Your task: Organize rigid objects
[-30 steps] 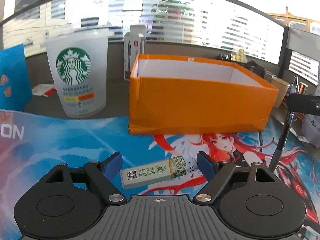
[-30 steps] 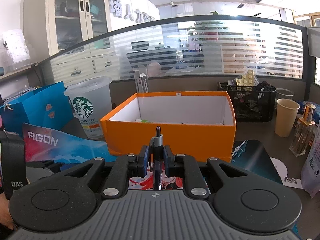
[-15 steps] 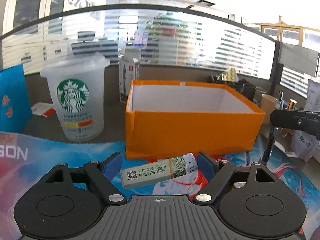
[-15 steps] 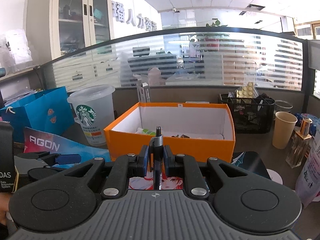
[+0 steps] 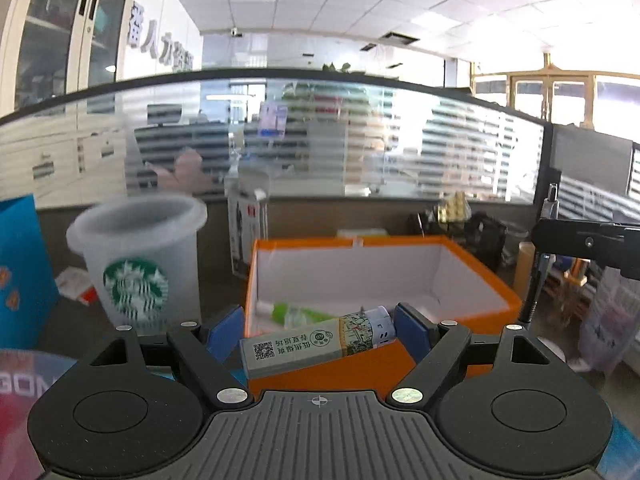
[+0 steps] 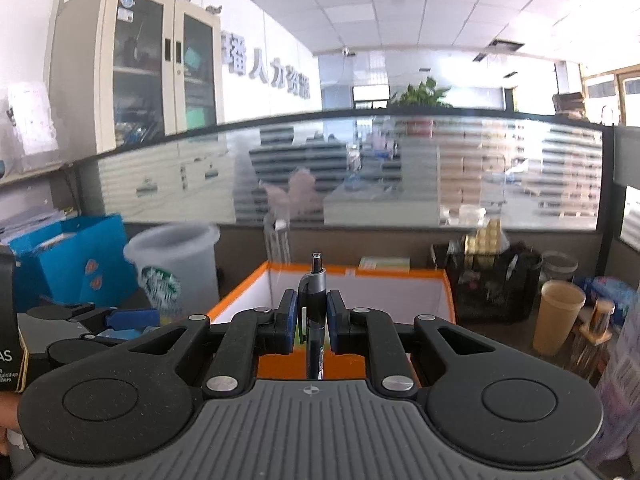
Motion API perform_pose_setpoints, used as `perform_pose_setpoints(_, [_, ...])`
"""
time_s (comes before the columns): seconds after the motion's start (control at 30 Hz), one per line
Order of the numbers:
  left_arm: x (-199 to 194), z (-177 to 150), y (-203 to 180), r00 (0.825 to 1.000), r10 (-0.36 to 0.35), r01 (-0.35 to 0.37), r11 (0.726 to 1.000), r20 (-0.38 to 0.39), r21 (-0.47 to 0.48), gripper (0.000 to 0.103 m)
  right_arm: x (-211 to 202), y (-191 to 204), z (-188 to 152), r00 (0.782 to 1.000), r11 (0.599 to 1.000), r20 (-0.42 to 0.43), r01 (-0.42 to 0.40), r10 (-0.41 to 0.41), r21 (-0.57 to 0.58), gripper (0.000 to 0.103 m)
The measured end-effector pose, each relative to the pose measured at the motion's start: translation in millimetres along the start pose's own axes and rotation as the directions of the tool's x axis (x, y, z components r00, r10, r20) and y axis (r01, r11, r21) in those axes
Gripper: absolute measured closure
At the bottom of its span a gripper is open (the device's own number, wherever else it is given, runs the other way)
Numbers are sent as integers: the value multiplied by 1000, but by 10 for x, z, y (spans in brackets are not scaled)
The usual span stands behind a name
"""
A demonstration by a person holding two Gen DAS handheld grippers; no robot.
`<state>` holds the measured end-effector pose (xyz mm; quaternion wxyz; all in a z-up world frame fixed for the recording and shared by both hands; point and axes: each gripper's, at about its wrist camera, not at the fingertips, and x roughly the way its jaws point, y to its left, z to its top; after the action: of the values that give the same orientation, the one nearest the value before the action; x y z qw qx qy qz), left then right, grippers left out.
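An office desk backed by a frosted glass partition [image 6: 400,168] holds an open orange cardboard box [image 5: 472,272] beside a translucent Starbucks plastic cup [image 5: 140,264]. The left gripper [image 5: 320,330] clamps a flat green-and-grey printed packet [image 5: 316,342], tilted, at the box's near edge. The right gripper [image 6: 311,322] pinches an upright black-and-grey pen [image 6: 314,320] before the box.

Starbucks logo on plastic cup [image 5: 138,264]; QR code on small box [image 5: 316,342]
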<state>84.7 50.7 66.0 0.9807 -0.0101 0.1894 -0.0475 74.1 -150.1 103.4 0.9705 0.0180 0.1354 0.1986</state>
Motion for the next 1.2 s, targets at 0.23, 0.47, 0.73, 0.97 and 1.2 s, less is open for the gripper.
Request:
perform_pose_setpoints(0.23, [58,294,-39,998,-17,16,1000,54,16,21,53,-59,234,999,1000,47,5,-5,-5,89])
perform_pose_setpoints(0.47, [335,510,-62,999,-25,24,1000,47,19,20,274,-176,444,997,1000,71,22,-22,11,89])
perform_pose_setpoints(0.73, [721,560,-56,1000,-27,27,1000,-9,4,20,629,-306,515,999,999,34,37,-38,33,89])
perform_pose_setpoints(0.97, [1076,417,-26,996,-20,19,1000,-86,-3,20,865,-359,421,999,998,-8,40,-40,45,89])
perform_pose_setpoints(1.2, [1309,270,-9,989,-16,16,1000,-148,-7,20,1146,-477,243,996,996,-86,26,-18,91,89])
